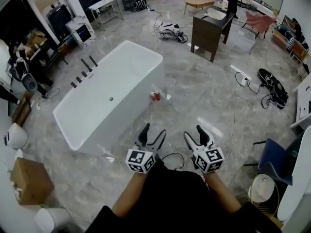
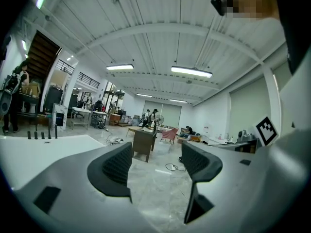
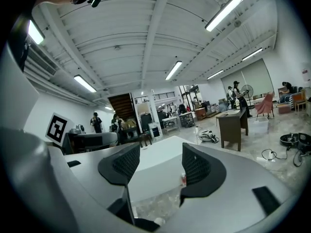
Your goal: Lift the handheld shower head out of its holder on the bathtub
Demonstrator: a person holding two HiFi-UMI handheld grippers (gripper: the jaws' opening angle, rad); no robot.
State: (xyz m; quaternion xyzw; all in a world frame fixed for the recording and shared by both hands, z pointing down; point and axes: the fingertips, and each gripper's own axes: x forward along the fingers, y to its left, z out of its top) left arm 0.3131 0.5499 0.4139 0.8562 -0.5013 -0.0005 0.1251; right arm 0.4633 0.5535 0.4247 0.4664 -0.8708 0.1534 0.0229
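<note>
The left gripper [image 1: 154, 129] and the right gripper [image 1: 192, 130] sit side by side, short of the white bathtub's [image 1: 136, 98] near corner and off the tub. In the left gripper view the jaws stand wide apart with only floor between them; the tub's rim [image 2: 29, 149] lies off to their left. The right gripper's jaws are also spread, with nothing gripped, and the tub's white end [image 3: 160, 164] shows through the gap, well beyond the pads. A small red item [image 1: 156, 96] stands on the floor against the tub's right side. On the tub's far left rim runs a row of dark fittings [image 1: 83, 72]. The handheld shower head is among them, too small to single out. Beyond the tub's far right corner stands a dark wooden cabinet [image 1: 209, 30].
</note>
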